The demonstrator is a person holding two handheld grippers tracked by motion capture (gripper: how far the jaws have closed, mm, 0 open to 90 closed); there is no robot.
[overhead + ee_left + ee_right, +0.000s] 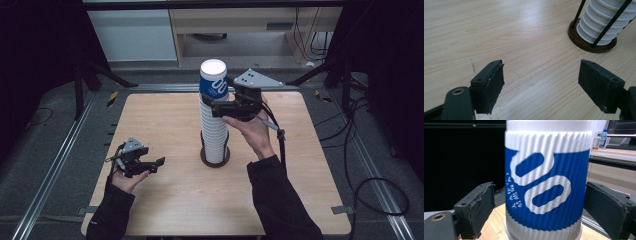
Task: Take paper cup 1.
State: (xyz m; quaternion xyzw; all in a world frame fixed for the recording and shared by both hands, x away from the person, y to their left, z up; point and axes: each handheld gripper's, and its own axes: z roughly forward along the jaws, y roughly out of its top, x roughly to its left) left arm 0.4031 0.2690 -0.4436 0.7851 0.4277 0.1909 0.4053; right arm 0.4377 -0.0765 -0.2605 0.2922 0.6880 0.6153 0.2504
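A tall stack of white ribbed paper cups (214, 135) stands in a round dark-brown holder (215, 159) with thin black rods, at the table's middle. The top cup (214, 82) is blue and white. My right gripper (212, 101) reaches in from the right at that cup's height. In the right gripper view the blue-and-white cup (546, 182) sits between the jaws of the right gripper (539, 207); a gap shows at the left pad (482, 205), and the right pad (604, 207) is at the cup's side. My left gripper (152, 165) rests low at the front left, open and holding nothing (541, 82).
The left gripper view shows the stack's lower cups (604, 22) and the brown holder (586, 42) ahead to the right on bare light wood (511, 32). Black cables (360, 165) lie on the floor right of the table. Dark stands flank the far corners.
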